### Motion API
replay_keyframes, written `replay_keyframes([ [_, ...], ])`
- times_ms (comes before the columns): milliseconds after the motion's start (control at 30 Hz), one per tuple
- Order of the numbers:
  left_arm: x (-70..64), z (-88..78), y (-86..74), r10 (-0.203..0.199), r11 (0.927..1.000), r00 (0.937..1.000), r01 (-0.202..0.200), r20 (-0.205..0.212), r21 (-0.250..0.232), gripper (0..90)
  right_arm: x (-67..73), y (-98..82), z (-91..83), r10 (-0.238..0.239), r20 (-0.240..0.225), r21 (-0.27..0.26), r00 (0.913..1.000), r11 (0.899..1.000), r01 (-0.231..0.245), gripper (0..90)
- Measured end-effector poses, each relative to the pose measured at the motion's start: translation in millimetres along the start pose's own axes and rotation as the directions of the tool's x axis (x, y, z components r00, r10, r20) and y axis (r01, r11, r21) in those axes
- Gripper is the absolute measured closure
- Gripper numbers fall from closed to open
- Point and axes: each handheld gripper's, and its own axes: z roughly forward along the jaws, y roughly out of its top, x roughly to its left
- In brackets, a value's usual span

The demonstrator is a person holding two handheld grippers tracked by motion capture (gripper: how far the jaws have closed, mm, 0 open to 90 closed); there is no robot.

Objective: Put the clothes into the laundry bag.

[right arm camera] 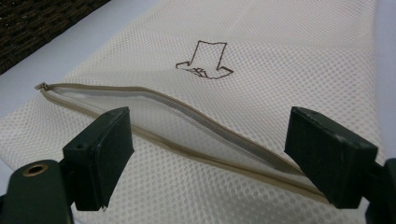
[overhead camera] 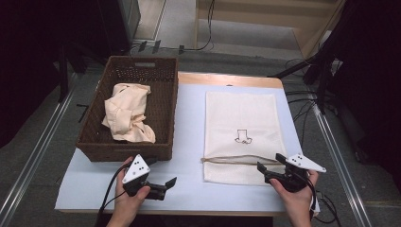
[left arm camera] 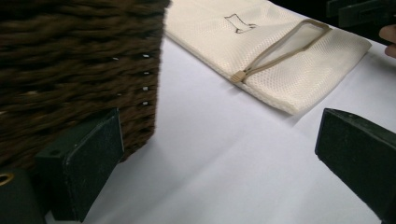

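One cream mesh laundry bag (overhead camera: 243, 135) lies flat on the tabletop (overhead camera: 189, 142), right of the basket (overhead camera: 130, 106), its tan zipper (right arm camera: 187, 126) gaping open. The right gripper (overhead camera: 270, 164), jaws spread, hovers at it. The left gripper (overhead camera: 165, 185), jaws spread, holds nothing. One crumpled cloth (overhead camera: 127, 113) sits inside the one basket.

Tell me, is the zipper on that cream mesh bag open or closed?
Open. The zipper gapes on the mesh bag, its two tan edges parted, pale inside showing.

One basket (overhead camera: 161, 101), one crumpled cloth (overhead camera: 127, 113), one mesh bag (overhead camera: 241, 118), two tongs.
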Motion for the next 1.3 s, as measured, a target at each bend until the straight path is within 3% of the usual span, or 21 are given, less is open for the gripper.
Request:
replay_keyframes([
  [67, -7.6, 10.0, 2.8, 0.009, 0.9999, 1.0, -0.009, 0.001, 0.014, 2.6, 2.5, 2.5, 2.1, -0.003, -0.004, 0.0, 1.0, 1.0, 0.003, 15.7],
  [167, -14.7, 19.3, 8.1, 0.012, 0.9998, 0.9998, -0.012, -0.014, 0.016, 13.1, 6.0, 5.8, 6.1, -0.017, -0.005, 0.004, 0.9998, 1.0, 0.017, 15.2],
  [233, -19.6, 27.7, 13.5, 0.0, 0.9997, 1.0, 0.0, -0.005, 0.023, 21.3, 8.1, 8.2, 10.6, -0.024, -0.004, 0.012, 0.9997, 1.0, 0.024, 15.1],
  [300, -21.9, 31.4, 15.8, -0.005, 0.9996, 1.0, 0.005, -0.004, 0.029, 36.1, 8.8, 9.9, 12.9, -0.026, -0.005, 0.019, 0.9996, 0.999, 0.026, 15.1],
  [333, -23.9, 35.4, 17.8, -0.011, 0.9994, 0.9999, 0.011, 0.005, 0.032, 36.1, 9.2, 12.1, 15.2, -0.03, -0.005, 0.028, 0.9995, 0.999, 0.03, 15.1],
  [400, -27.8, 43.8, 21.0, -0.017, 0.9988, 0.9996, 0.016, 0.024, 0.047, 49.2, 9.5, 17.8, 18.4, -0.033, -0.009, 0.039, 0.9994, 0.999, 0.033, 15.1],
  [433, -28.9, 48.0, 22.2, -0.023, 0.9984, 0.999, 0.021, 0.038, 0.053, 60.2, 9.7, 24.5, 21.0, -0.047, -0.011, 0.046, 0.9988, 0.998, 0.047, 15.6],
  [533, -31.1, 66.3, 27.4, -0.095, 0.9921, 0.9858, 0.083, 0.138, 0.095, 73.8, 10.5, 33.6, 25.9, -0.055, 0.033, 0.06, 0.998, 0.997, 0.053, 18.6],
  [567, -33.2, 70.6, 28.8, -0.107, 0.9903, 0.9828, 0.092, 0.15, 0.104, 76.8, 10.2, 36.0, 28.0, -0.054, 0.035, 0.063, 0.9979, 0.997, 0.051, 19.2],
  [600, -36.4, 75.2, 30.4, -0.098, 0.9903, 0.984, 0.081, 0.149, 0.113, 79.0, 9.7, 38.3, 30.0, -0.054, 0.036, 0.067, 0.9979, 0.996, 0.051, 19.4],
  [800, -48.3, 99.4, 37.0, -0.083, 0.9874, 0.9867, 0.062, 0.14, 0.145, 84.5, 6.7, 39.1, 34.1, -0.01, 0.011, 0.033, 0.9999, 0.999, 0.009, 25.1],
  [900, -51.0, 104.9, 36.1, -0.062, 0.9879, 0.9901, 0.043, 0.126, 0.149, 84.5, 6.1, 36.5, 34.1, -0.024, 0.011, 0.032, 0.9997, 0.999, 0.023, 23.3],
  [967, -52.5, 109.7, 32.4, -0.072, 0.9856, 0.9893, 0.051, 0.127, 0.161, 84.2, 5.8, 32.3, 31.7, -0.03, 0.022, 0.01, 0.9993, 1.0, 0.03, 26.7],
  [1033, -57.4, 112.9, 30.1, -0.032, 0.9835, 0.9938, 0.012, 0.106, 0.181, 84.2, 4.5, 26.5, 29.5, -0.042, 0.011, 0.005, 0.9991, 0.999, 0.042, 30.4],
  [1100, -58.7, 113.7, 29.7, -0.024, 0.9825, 0.9949, 0.006, 0.098, 0.186, 84.2, 3.2, 24.5, 28.9, -0.052, 0.008, 0.01, 0.9986, 0.999, 0.052, 31.8],
  [1200, -62.8, 121.6, 30.6, 0.009, 0.9654, 0.996, -0.031, 0.089, 0.259, 83.2, -1.9, 19.6, 25.7, -0.024, -0.009, -0.003, 0.9997, 1.0, 0.024, 34.0],
  [1300, -61.0, 121.8, 30.7, -0.007, 0.9653, 0.9957, -0.018, 0.092, 0.26, 84.5, -2.3, 18.9, 23.8, -0.03, -0.022, 0.002, 0.9993, 1.0, 0.03, 33.7],
])
